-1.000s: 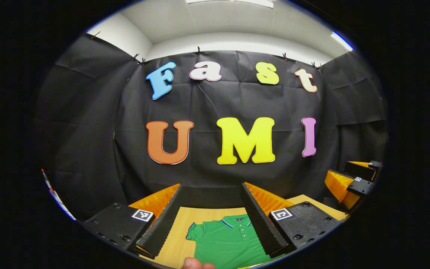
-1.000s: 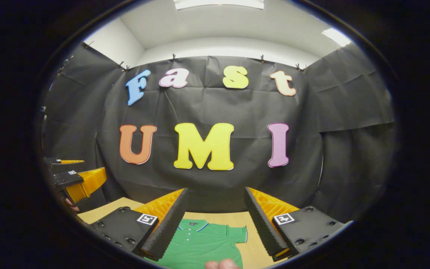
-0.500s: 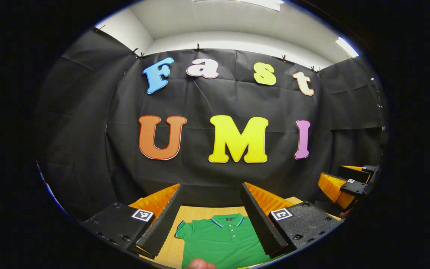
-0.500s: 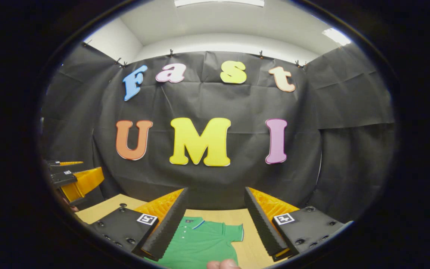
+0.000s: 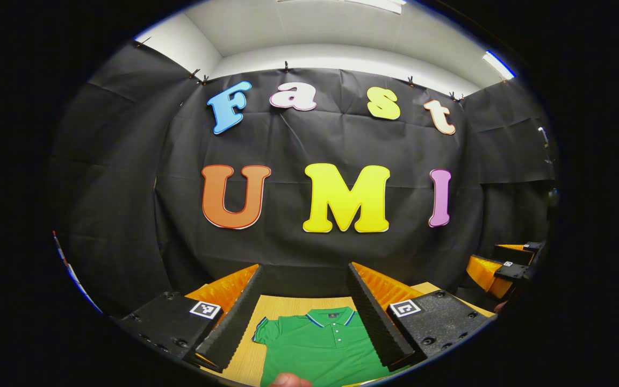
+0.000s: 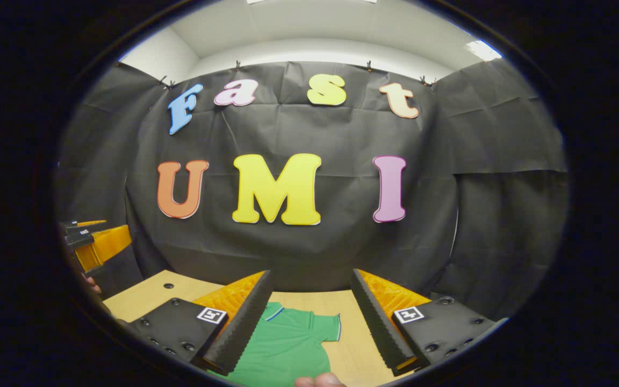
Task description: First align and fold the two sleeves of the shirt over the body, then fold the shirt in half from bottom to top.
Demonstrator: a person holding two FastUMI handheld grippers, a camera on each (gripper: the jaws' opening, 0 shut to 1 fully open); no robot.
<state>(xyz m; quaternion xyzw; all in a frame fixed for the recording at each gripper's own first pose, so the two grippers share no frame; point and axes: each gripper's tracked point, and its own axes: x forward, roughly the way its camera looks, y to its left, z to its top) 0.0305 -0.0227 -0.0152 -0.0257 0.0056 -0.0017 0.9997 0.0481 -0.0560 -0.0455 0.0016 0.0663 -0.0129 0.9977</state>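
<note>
So the green polo shirt (image 5: 320,346) is lying flat on the wooden counter (image 5: 282,309), collar toward the far edge by the black cloth wall (image 5: 127,188), nothing folded yet. In the left gripper view the left tool (image 5: 304,317) hangs above it with its fingers (image 5: 234,322) spread wide, nothing between them; the collar and button placket sit right in the gap, and one short sleeve (image 5: 264,330) pokes out toward the counter's left side. A bit of a fingertip (image 5: 288,380) shows at the bottom edge.

Right gripper view: the right tool (image 6: 309,317) is wide apart too, empty, and above the counter (image 6: 143,293). The shirt (image 6: 282,349) sits lower left in the gap, with its other sleeve (image 6: 326,326) reaching out onto bare wood. Both sleeves are still spread out to the sides, not over the body.

Each view catches the other tool off at the side: the right one (image 5: 505,266) at the far right of the left gripper view, the left one (image 6: 92,242) at the far left of the right gripper view. Neither is touching the shirt as far as I can see.
</note>
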